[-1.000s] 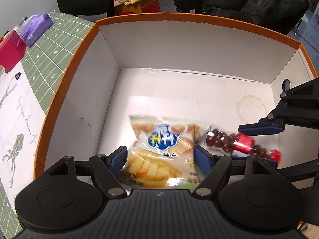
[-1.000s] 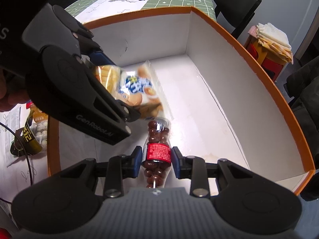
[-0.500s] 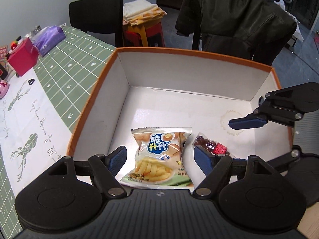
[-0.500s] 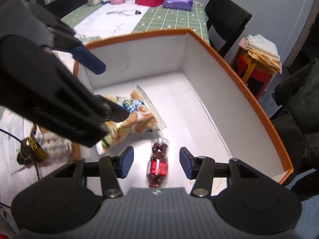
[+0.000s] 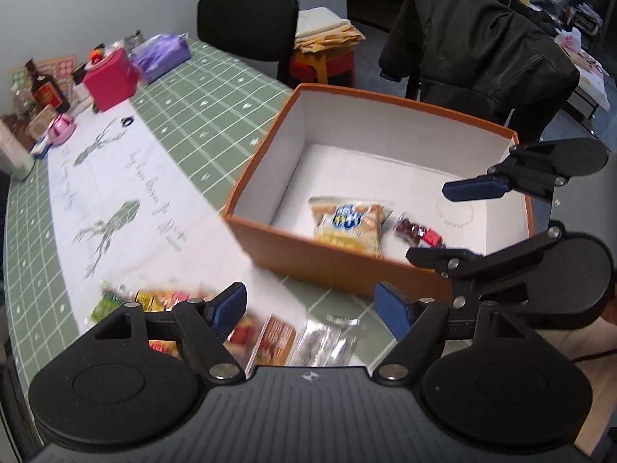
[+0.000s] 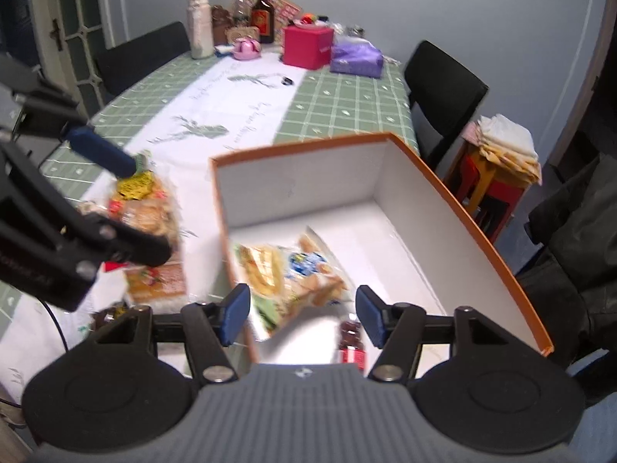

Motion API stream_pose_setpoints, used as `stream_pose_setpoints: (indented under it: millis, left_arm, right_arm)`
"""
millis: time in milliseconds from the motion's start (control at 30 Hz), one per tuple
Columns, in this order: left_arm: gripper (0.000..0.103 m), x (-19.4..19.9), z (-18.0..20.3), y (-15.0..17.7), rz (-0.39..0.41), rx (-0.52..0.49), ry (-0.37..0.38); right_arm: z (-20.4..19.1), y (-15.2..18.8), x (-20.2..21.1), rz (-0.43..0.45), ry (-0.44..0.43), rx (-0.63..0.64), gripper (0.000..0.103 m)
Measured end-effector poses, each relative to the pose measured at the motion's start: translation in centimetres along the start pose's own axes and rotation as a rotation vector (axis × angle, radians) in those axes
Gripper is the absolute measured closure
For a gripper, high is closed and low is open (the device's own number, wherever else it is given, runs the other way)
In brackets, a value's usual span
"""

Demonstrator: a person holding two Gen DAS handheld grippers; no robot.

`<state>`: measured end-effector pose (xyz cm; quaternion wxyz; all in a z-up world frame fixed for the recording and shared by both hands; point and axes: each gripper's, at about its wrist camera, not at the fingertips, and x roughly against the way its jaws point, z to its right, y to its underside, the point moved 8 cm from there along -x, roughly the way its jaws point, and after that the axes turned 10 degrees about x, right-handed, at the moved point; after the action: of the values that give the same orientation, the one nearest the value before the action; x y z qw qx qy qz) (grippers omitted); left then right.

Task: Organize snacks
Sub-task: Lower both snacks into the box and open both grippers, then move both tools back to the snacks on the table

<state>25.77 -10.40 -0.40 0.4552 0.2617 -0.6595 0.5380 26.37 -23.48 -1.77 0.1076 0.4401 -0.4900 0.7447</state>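
Note:
An orange box (image 5: 331, 266) with white inside stands on the green checked table; it also shows in the right wrist view (image 6: 474, 227). Inside lie a yellow chips bag (image 5: 349, 223) (image 6: 293, 270) and a small pack of brown chocolate balls with a red label (image 5: 418, 229) (image 6: 351, 341). My left gripper (image 5: 312, 306) is open and empty, above loose snack packets (image 5: 270, 337) in front of the box. My right gripper (image 6: 302, 312) is open and empty, above the box's near edge. Each gripper shows in the other's view.
More snack packets (image 6: 148, 200) lie on the table left of the box. A red box (image 6: 306, 46), a purple pack (image 6: 356, 58), bottles and jars (image 6: 262, 13) stand at the far end. Black chairs (image 6: 443, 88) and a jacket-draped chair (image 5: 478, 54) surround the table.
Both grippers opened, let go of the chips bag and chocolate pack in the box, and pulled up and back. The left one now hangs over packets outside the box.

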Motion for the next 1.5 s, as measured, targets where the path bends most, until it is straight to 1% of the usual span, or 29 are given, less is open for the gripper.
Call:
stream_pose_setpoints:
  millis: [233,267,467,533,633,667,733,867,900,967,1067,1167,1200,1300,1500]
  left_arm:
    - [0.014,2.2,-4.0,4.7,-0.040,0.101,-0.033]
    - [0.014,2.5,-4.7,5.5,-0.042,0.109,-0.047]
    - [0.015,2.9,-8.3,9.5,-0.047,0.112,-0.106]
    - [0.015,2.8,-9.3,10.5,-0.035,0.102,-0.119]
    - [0.015,2.1,-11.2,11.5,-0.018,0.090,-0.160]
    - [0.014,1.7,-11.8,11.7,-0.019,0.078,-0.167]
    - [0.014,0.7,-12.6,12.1,-0.026,0.048,-0.177]
    - [0.014,-1.7,-13.7,12.9,-0.045,-0.068,-0.197]
    - [0.014,-2.3,-14.0,13.0,-0.052,-0.085,-0.199]
    - [0.014,-3.4,-14.4,13.0,-0.060,-0.111,-0.192]
    - [0.014,-4.6,-15.3,12.6,-0.052,-0.145,-0.190]
    - [0.014,-6.0,-16.5,12.2,-0.095,-0.152,-0.178]
    - [0.014,-6.5,-16.8,12.1,-0.103,-0.170,-0.182]
    - [0.014,-7.6,-17.9,11.8,-0.122,-0.216,-0.212]
    - [0.014,-9.3,-18.9,11.6,-0.162,-0.280,-0.184]
  right_arm:
    - [-5.6,-0.5,0.6,0.042,-0.129,0.032,0.044]
    - [-6.4,-0.5,0.5,0.046,-0.145,0.037,0.044]
    - [-10.6,-0.5,-1.0,0.048,-0.234,0.038,0.044]
    - [-11.4,-0.5,-1.9,0.040,-0.236,0.045,0.044]
    - [-12.5,-0.5,-3.3,0.021,-0.238,0.062,0.043]
    - [-12.7,-0.5,-3.9,0.013,-0.241,0.065,0.042]
    - [-13.2,-0.7,-4.7,0.007,-0.245,0.070,0.034]
    - [-13.7,-1.3,-6.3,0.004,-0.243,0.081,0.028]
    - [-13.8,-1.4,-6.8,0.001,-0.240,0.085,0.027]
    - [-14.0,-1.8,-7.7,-0.004,-0.236,0.095,0.026]
    - [-14.3,-2.4,-9.0,-0.007,-0.223,0.122,0.023]
    - [-14.6,-3.3,-10.2,-0.003,-0.195,0.150,0.022]
    - [-14.6,-3.6,-10.5,0.000,-0.186,0.156,0.020]
    - [-14.7,-4.4,-11.6,0.005,-0.175,0.168,0.020]
    - [-14.6,-5.1,-13.4,0.005,-0.178,0.174,0.019]
